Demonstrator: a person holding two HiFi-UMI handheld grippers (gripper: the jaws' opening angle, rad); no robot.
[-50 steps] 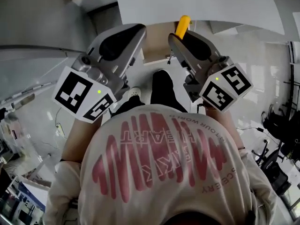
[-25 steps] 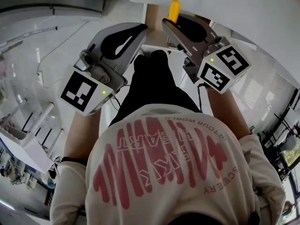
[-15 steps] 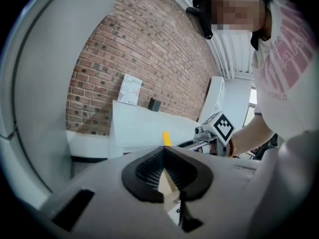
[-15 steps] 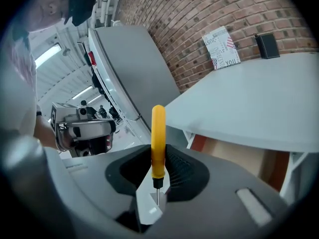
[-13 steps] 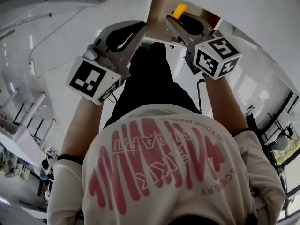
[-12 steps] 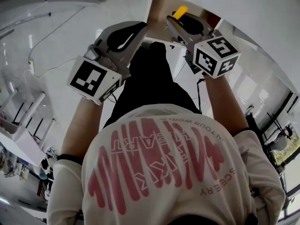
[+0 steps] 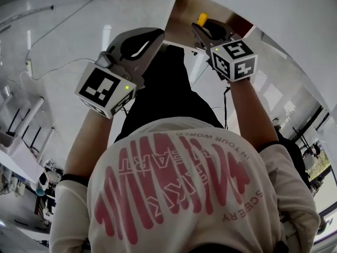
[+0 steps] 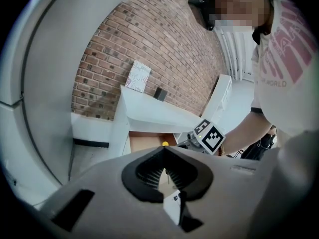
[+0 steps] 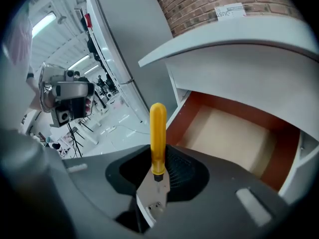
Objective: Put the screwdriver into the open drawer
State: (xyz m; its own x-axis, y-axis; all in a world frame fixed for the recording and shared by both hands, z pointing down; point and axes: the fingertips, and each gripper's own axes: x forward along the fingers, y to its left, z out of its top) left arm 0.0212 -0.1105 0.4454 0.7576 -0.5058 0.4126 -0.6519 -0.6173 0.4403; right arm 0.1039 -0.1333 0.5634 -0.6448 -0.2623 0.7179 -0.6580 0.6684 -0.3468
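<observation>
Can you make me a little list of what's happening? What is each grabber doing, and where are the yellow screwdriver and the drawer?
Right gripper: shut on the screwdriver, yellow handle sticking out past the jaws
Left gripper: jaws together, nothing in them
Drawer: open, under the white desk, bottom bare where it shows
Where the tool is: held close to the open drawer, not lying in it yet

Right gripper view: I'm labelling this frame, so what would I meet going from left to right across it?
In order: camera gear on a stand → screwdriver → open drawer.
</observation>
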